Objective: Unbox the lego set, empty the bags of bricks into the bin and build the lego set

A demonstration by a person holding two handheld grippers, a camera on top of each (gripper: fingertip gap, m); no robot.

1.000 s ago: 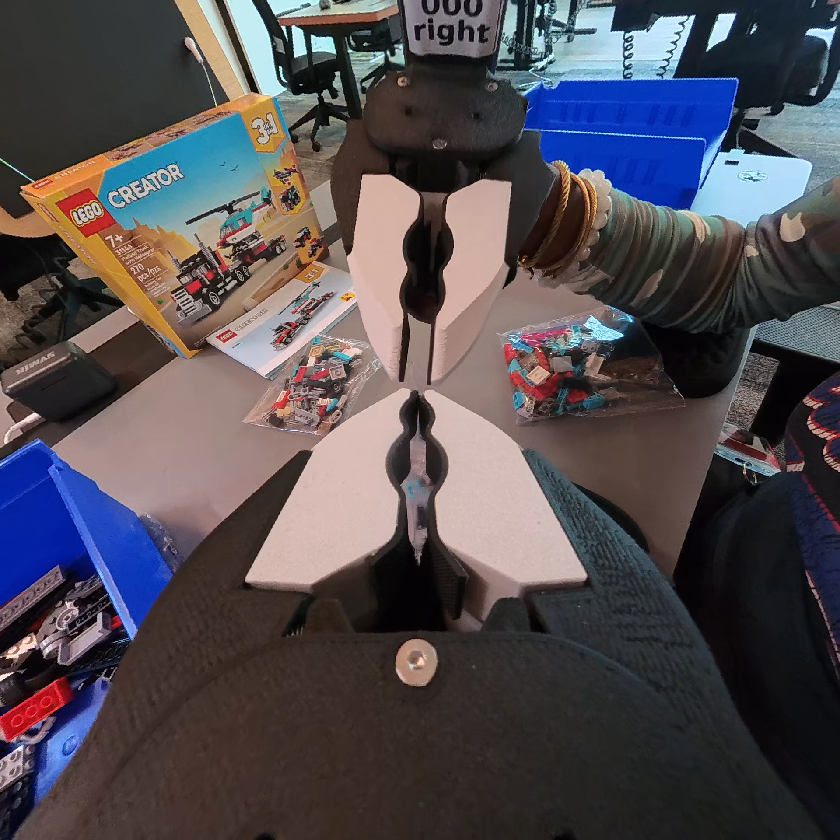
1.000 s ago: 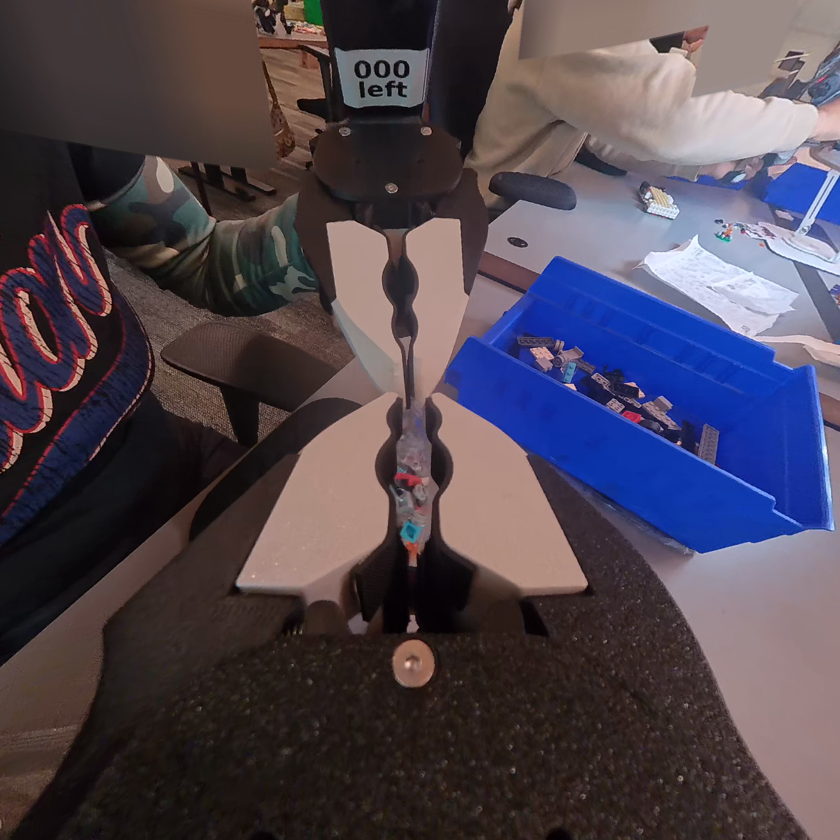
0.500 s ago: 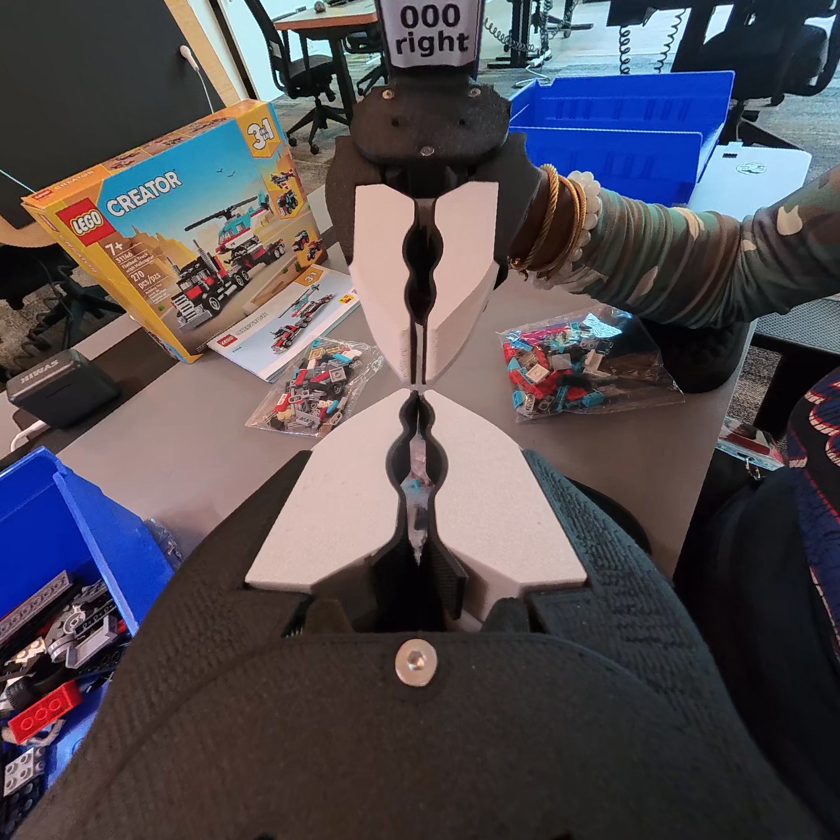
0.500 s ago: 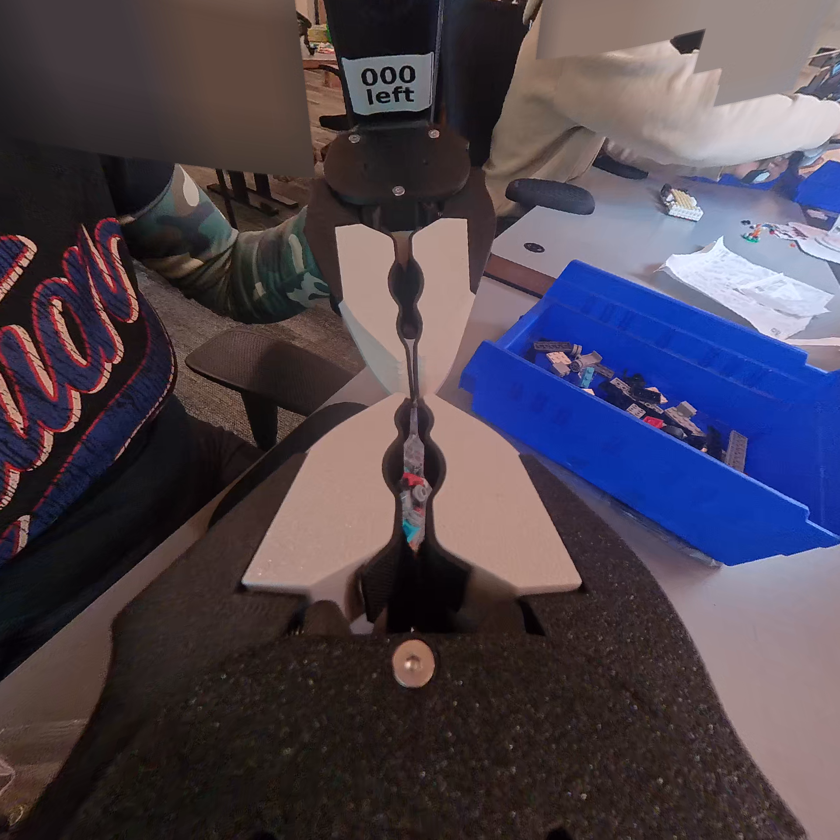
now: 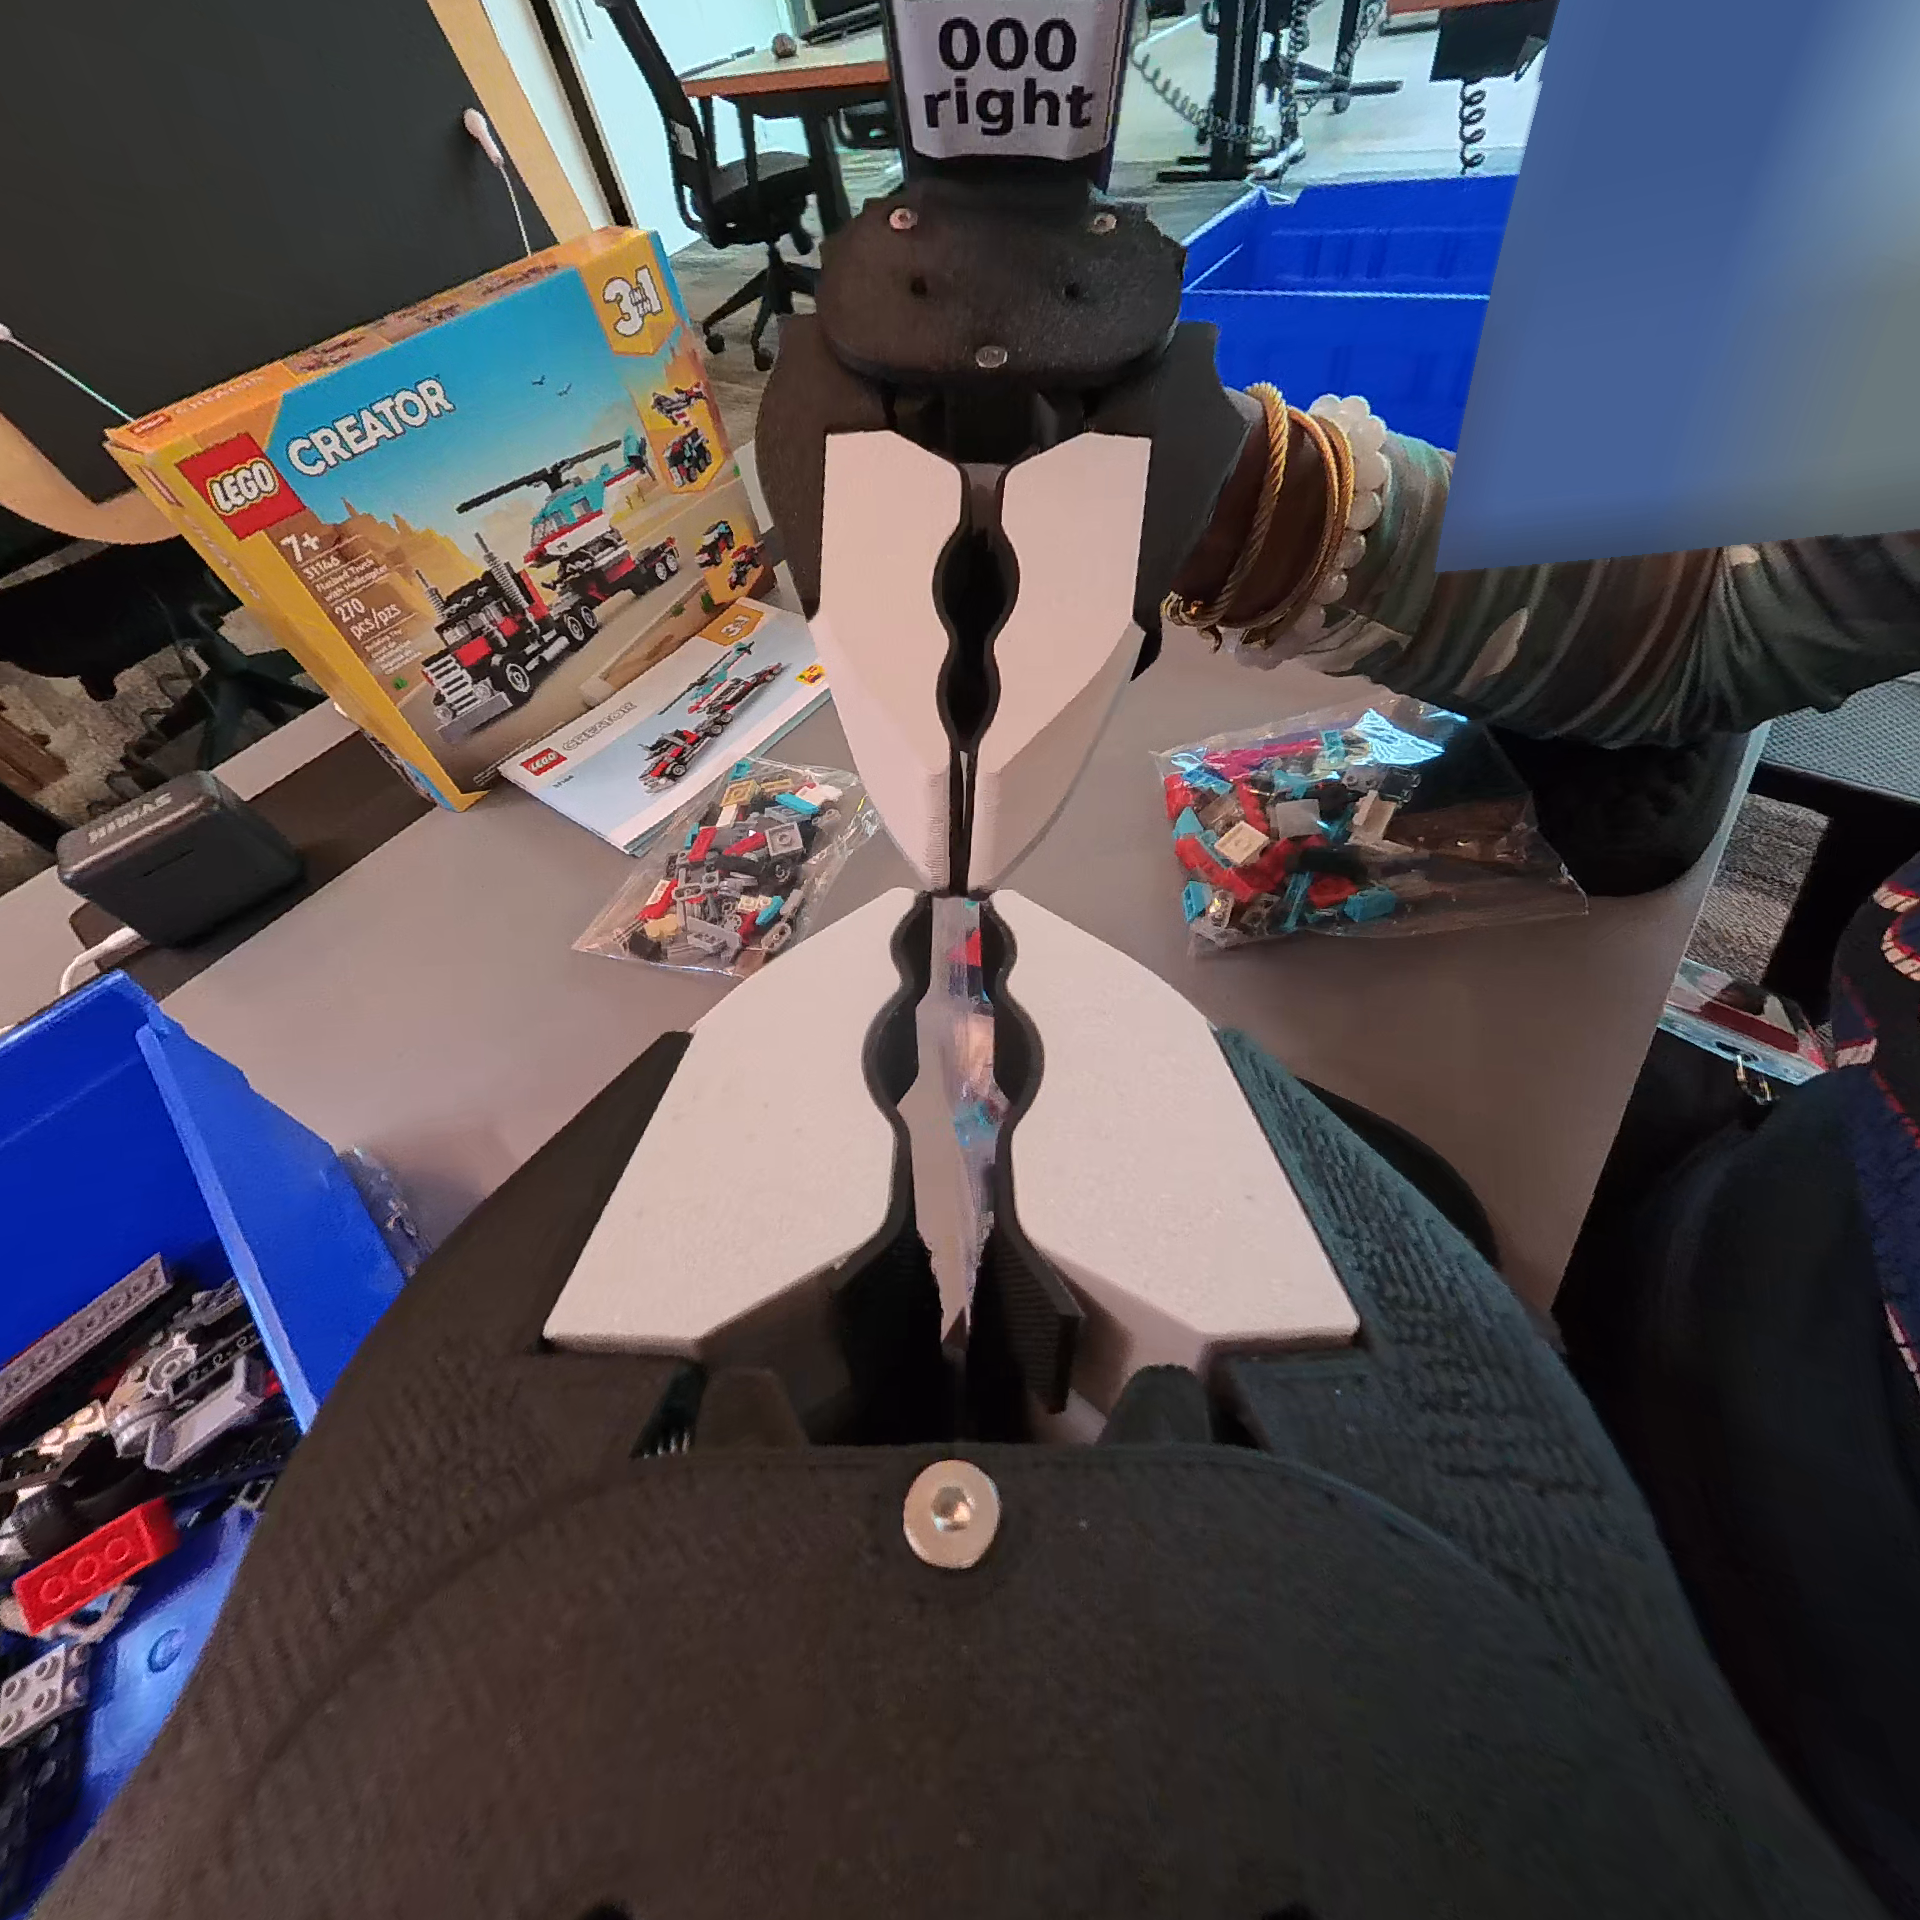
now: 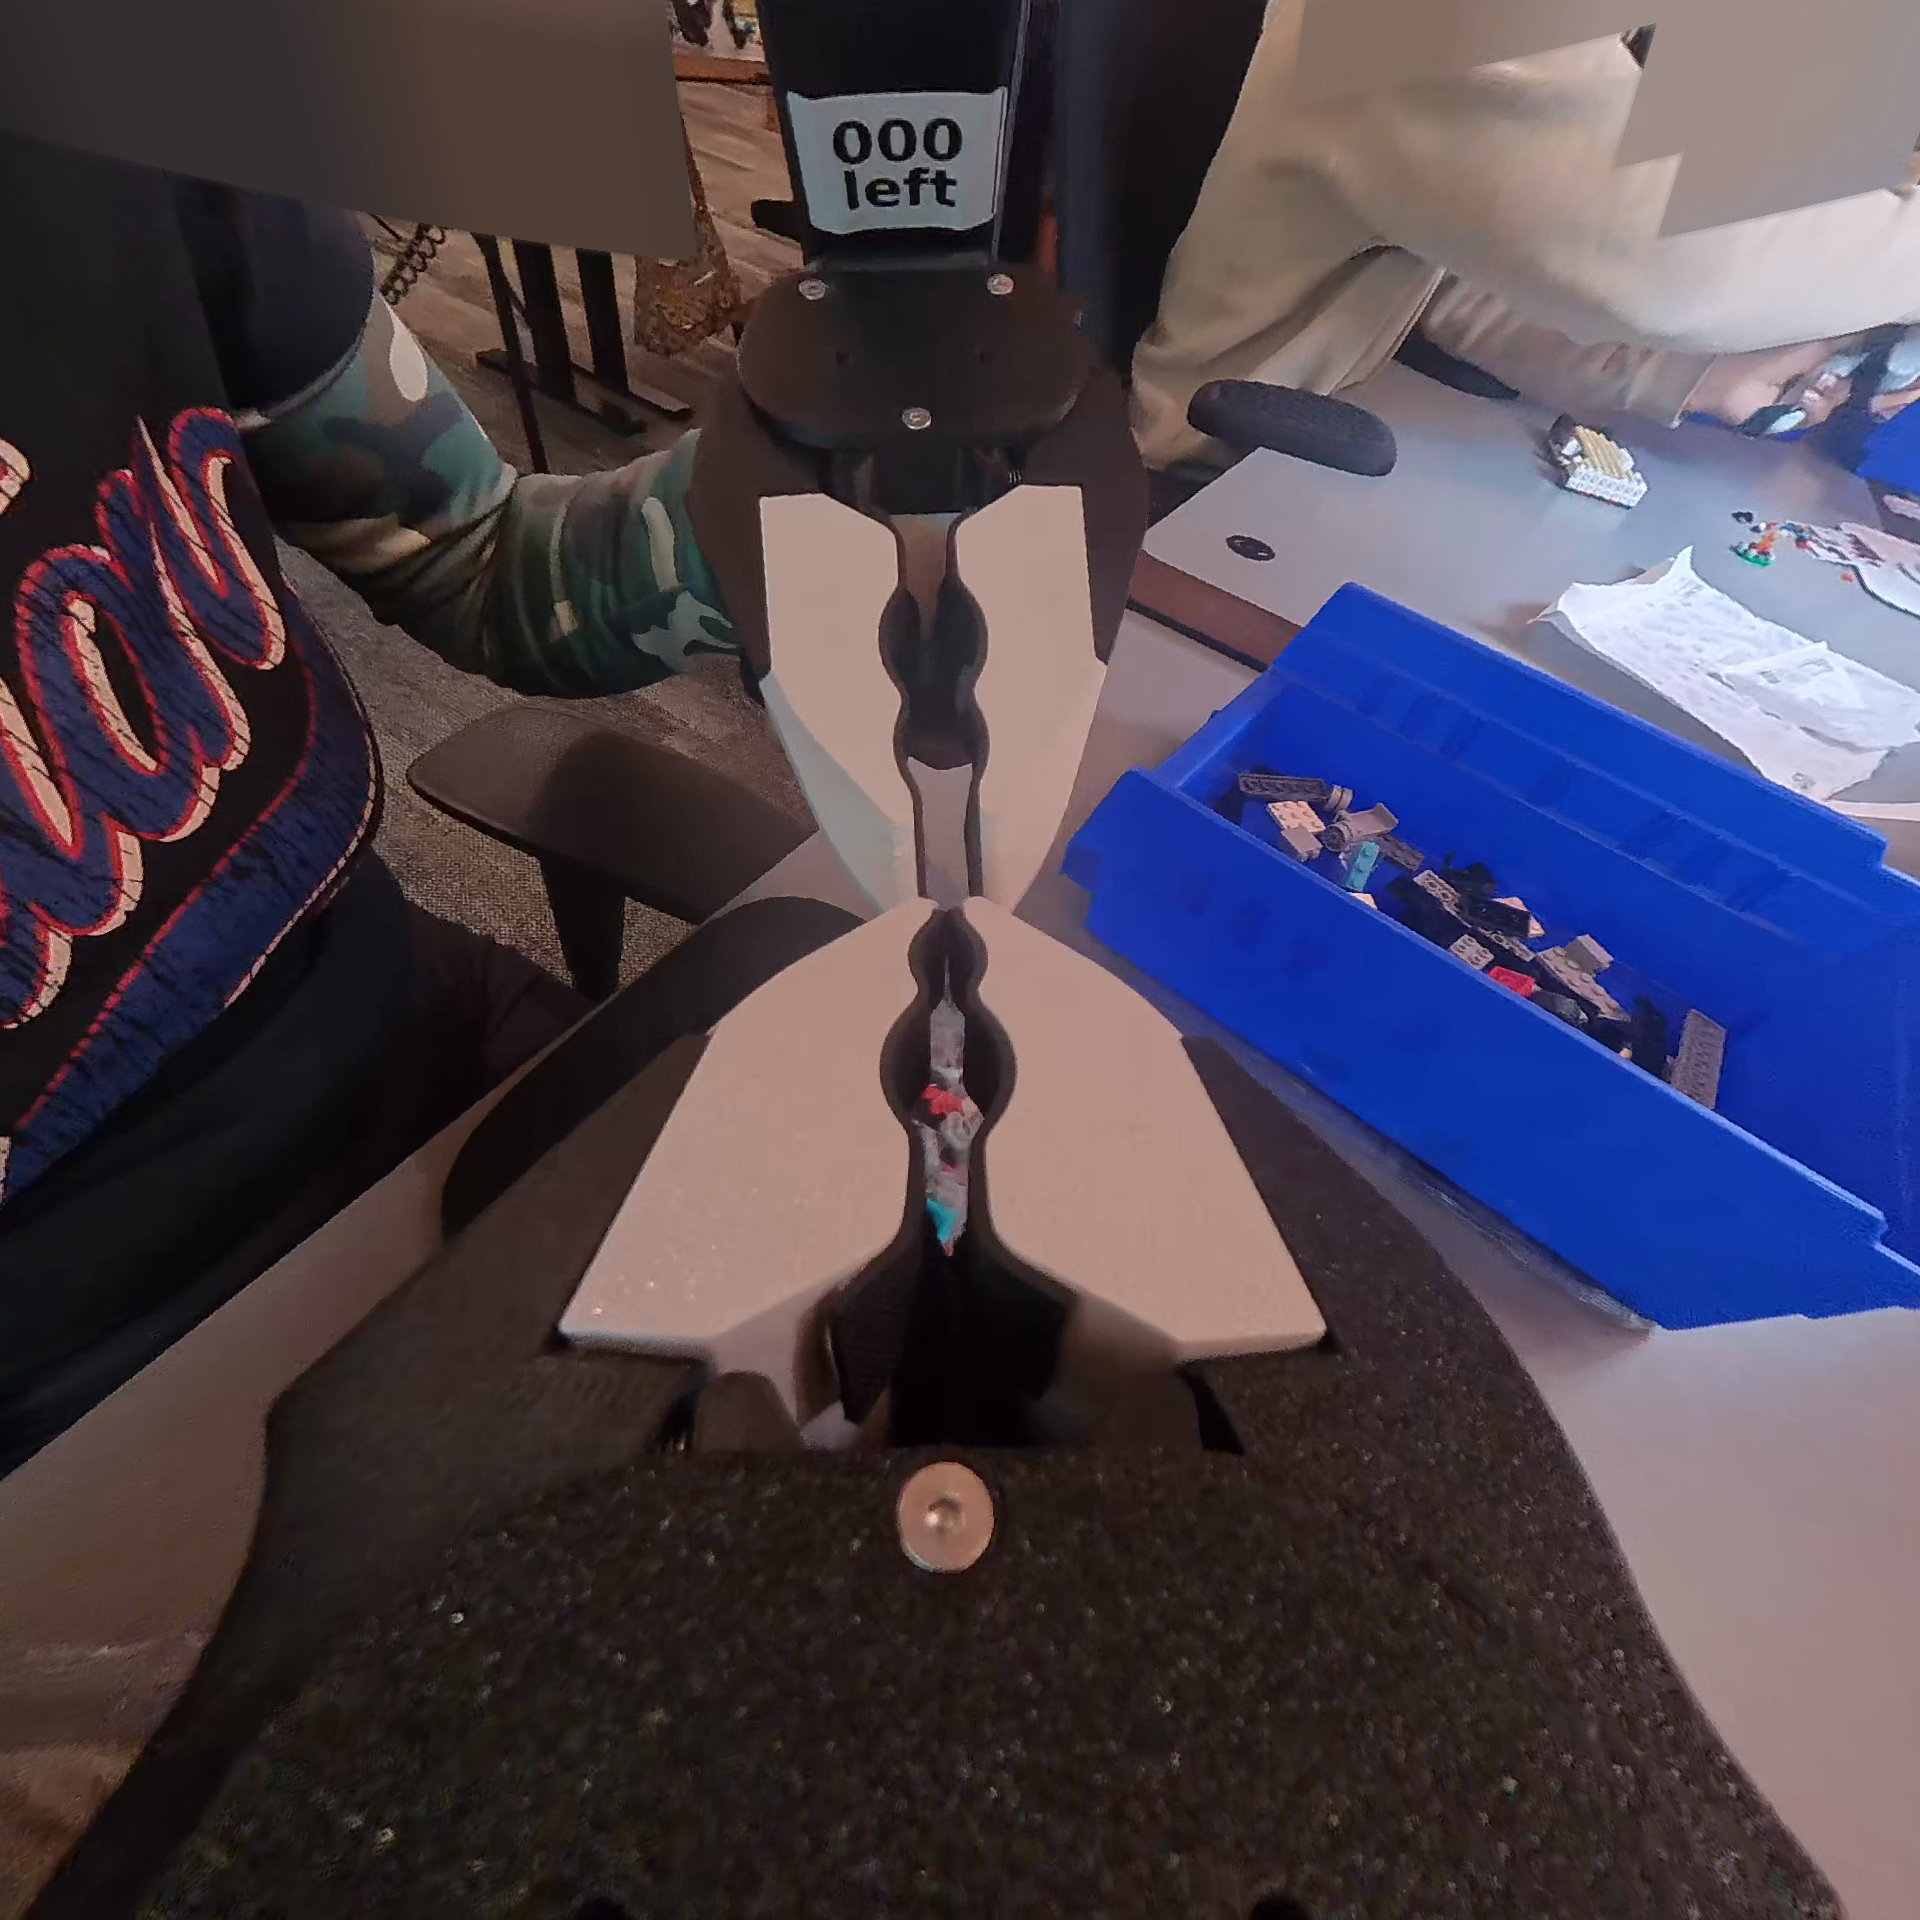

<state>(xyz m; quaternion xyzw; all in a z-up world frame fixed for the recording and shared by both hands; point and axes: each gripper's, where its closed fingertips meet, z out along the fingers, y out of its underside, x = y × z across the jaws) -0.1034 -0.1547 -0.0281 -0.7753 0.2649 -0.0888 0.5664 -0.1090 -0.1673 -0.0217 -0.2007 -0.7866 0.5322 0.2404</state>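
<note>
My left gripper and right gripper point at each other, tip to tip, above the grey table. Both are shut on one clear bag of bricks, which shows between the left fingers and between the right fingers. The right gripper also shows in the left wrist view, and the left gripper in the right wrist view. The blue bin holds loose bricks and sits beside the grippers; it also shows in the left wrist view.
Two sealed bags of bricks lie on the table. The set's box stands at the back left with the instruction booklet in front. A black device sits at the left edge. A chair armrest is close by. Less than 4 cm separates the two grippers' tips.
Both grippers stay shut on the bag, tip to tip. The pair has shifted a little, and more of the bag now shows between the left fingers.
</note>
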